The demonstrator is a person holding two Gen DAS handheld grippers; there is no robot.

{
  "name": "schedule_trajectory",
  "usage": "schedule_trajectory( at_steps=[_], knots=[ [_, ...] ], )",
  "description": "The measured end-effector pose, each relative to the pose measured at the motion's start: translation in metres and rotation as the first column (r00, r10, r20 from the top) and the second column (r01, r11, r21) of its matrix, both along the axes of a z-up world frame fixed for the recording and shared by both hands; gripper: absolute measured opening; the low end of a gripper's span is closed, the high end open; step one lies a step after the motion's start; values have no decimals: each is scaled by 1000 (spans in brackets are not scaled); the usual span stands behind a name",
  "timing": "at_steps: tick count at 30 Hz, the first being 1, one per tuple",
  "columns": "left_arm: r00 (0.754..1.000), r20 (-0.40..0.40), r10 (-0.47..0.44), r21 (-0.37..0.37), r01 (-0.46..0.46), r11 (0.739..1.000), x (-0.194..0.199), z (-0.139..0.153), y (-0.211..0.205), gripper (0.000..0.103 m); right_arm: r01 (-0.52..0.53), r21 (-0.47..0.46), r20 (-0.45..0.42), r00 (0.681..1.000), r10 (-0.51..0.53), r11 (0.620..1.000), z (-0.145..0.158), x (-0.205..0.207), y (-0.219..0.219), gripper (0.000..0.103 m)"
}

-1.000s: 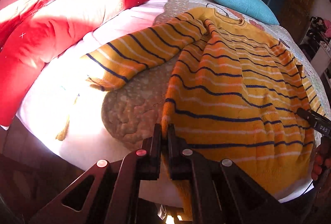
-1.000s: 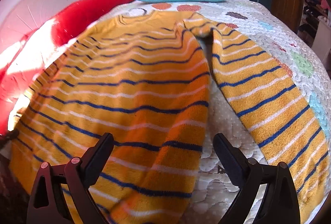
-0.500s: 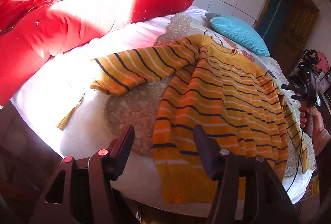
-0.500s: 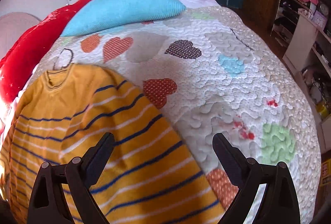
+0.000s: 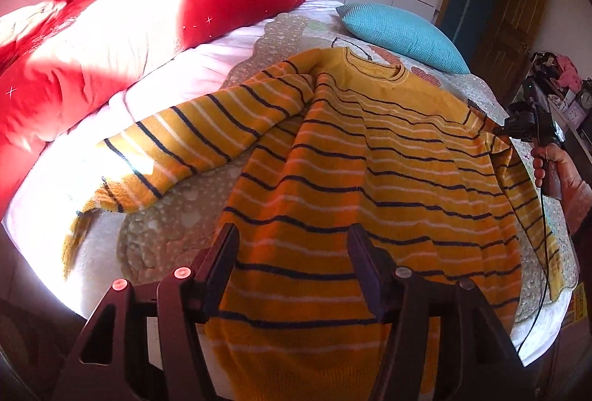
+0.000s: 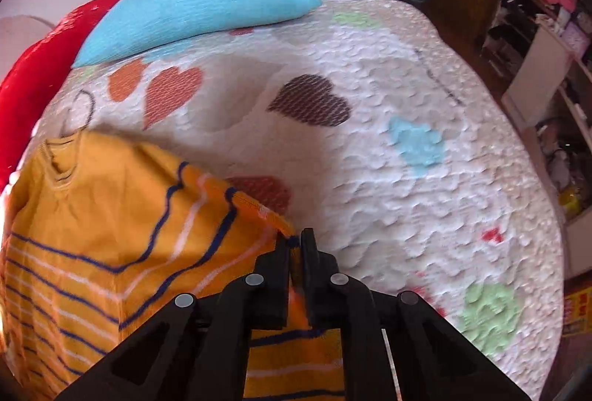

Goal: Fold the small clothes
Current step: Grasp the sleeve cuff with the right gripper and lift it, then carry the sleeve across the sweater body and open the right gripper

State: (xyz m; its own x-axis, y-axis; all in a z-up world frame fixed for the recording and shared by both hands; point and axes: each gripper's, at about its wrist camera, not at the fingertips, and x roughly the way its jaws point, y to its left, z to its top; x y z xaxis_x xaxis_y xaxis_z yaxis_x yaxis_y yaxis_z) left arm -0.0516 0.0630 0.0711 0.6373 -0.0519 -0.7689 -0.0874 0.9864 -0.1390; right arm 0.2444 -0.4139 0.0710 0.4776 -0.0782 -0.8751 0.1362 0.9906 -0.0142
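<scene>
Left wrist view shows the yellow striped sweater [image 5: 370, 160] spread flat on the quilted bedspread [image 5: 162, 238], collar toward the far blue pillow [image 5: 401, 32], one sleeve stretched left toward the red duvet [image 5: 111, 45]. The left gripper [image 5: 292, 253] hovers over the near hem with its jaws apart and nothing pinched between them. At the far right, a hand [image 5: 555, 167] holds the other tool at the sweater's shoulder.

Right wrist view has the right gripper [image 6: 296, 245] clamped shut on the sweater's [image 6: 111, 234] right shoulder edge (the knit bunches into a raised ridge at the pads), over the heart-patterned bedspread [image 6: 370, 160], with the pillow [image 6: 199, 16] beyond.
</scene>
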Motion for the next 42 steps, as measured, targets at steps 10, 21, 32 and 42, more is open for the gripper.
schedule_trajectory(
  at_steps=[10,21,32,42],
  knots=[
    [1000,-2,-23,27,23,999,-8,-1,-9,66,94,195,7,995,-97,976,29,-52,-50,37],
    [998,1,-57,-17,57,998,-36,-3,-18,71,169,204,15,984,-175,964,40,-274,-114,64],
    [995,-1,-95,-40,95,995,-54,7,-37,71,200,356,69,968,-239,913,-21,-353,-81,66],
    [996,24,-88,-7,89,996,-66,22,-38,71,208,413,180,936,-303,887,11,-349,-90,10]
  ],
)
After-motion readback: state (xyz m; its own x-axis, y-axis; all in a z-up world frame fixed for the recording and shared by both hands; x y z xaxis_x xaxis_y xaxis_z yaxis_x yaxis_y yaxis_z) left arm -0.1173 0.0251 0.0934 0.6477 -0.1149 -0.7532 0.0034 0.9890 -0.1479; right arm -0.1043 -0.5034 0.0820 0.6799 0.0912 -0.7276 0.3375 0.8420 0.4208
